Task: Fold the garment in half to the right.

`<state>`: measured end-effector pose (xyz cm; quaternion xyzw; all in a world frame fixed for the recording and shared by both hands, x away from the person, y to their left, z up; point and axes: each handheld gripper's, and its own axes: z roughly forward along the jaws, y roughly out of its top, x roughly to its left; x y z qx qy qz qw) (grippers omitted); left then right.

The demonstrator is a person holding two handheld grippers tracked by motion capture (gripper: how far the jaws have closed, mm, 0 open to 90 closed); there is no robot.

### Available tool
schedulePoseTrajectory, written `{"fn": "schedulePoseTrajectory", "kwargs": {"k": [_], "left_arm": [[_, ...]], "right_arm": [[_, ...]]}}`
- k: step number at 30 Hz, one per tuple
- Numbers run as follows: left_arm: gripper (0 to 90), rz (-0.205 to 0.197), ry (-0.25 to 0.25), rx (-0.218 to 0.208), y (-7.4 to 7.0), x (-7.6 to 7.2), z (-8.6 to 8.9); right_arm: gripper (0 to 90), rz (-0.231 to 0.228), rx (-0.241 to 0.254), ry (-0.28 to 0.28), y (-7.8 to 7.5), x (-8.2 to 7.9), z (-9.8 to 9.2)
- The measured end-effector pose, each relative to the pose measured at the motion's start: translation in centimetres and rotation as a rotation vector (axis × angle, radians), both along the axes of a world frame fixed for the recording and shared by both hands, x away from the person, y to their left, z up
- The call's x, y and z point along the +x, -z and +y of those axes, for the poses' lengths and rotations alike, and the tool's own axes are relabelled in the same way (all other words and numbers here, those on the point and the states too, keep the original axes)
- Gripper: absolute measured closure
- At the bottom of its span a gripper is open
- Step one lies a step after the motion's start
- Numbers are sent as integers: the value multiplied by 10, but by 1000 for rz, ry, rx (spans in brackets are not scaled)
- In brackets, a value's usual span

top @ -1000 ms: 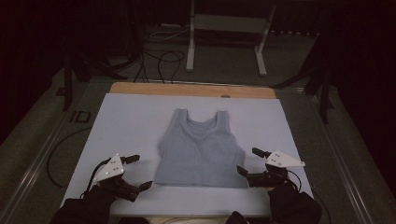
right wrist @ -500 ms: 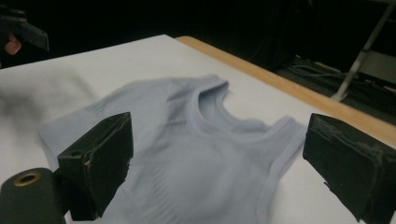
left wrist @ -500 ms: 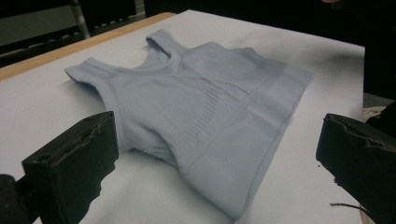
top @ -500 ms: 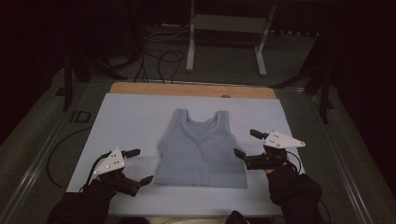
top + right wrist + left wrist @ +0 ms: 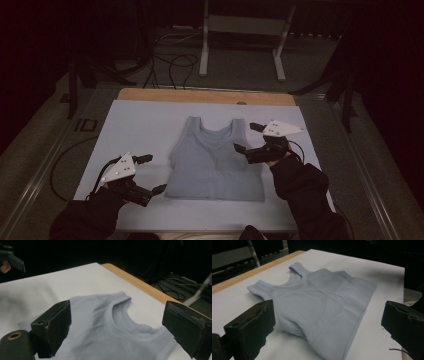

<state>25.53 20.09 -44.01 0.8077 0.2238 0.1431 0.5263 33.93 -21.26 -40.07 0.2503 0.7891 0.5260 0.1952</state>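
I've got the light blue tank top flat mid-table, straps pointing away from me. My right gripper, jaws spread and empty, hangs over its right strap, nearer. My left gripper, also spread, sits just beside its left hem corner.

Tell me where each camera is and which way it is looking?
High view: sits above the person's side, looks forward and down on the table; shows both sleeved forearms, left gripper, right gripper.
Left gripper view: rides the left gripper, looks across the tank top from its hem side; its open jaws show.
Right gripper view: rides the right gripper, looks over the top's neckline; its open jaws show.
All share the tank top and white table.
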Motion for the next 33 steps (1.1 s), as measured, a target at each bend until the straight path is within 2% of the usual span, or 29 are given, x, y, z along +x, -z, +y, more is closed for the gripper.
{"fn": "schedulePoseTrajectory", "kwargs": {"k": [4, 6, 7, 8, 14, 17, 21, 25, 30, 33], "left_arm": [[1, 3, 0, 39, -1, 0, -7], [2, 22, 6, 60, -1, 1, -11], [2, 19, 8, 73, -1, 1, -13], [2, 21, 26, 84, 0, 1, -15], [2, 29, 60, 88, -2, 2, -20], [1, 26, 78, 94, -2, 3, -21], [2, 29, 85, 98, -1, 4, -23], [2, 42, 108, 112, 3, 6, -25], [2, 56, 128, 132, 9, 9, -27], [2, 58, 139, 151, 12, 10, -30]], "right_arm": [[86, 3, 5, -19, -2, 13, 15], [86, 12, 16, -33, -3, 19, 23], [86, 12, 8, -33, -4, 22, 26], [86, 16, 8, -39, -5, 25, 30], [86, 32, -6, -64, -7, 43, 51], [86, 47, 8, -76, -6, 51, 61], [86, 39, 2, -83, -5, 60, 72], [85, 57, -3, -88, -2, 75, 91], [86, 54, -34, -95, 3, 91, 106], [86, 72, -42, -92, 7, 101, 115]]}}
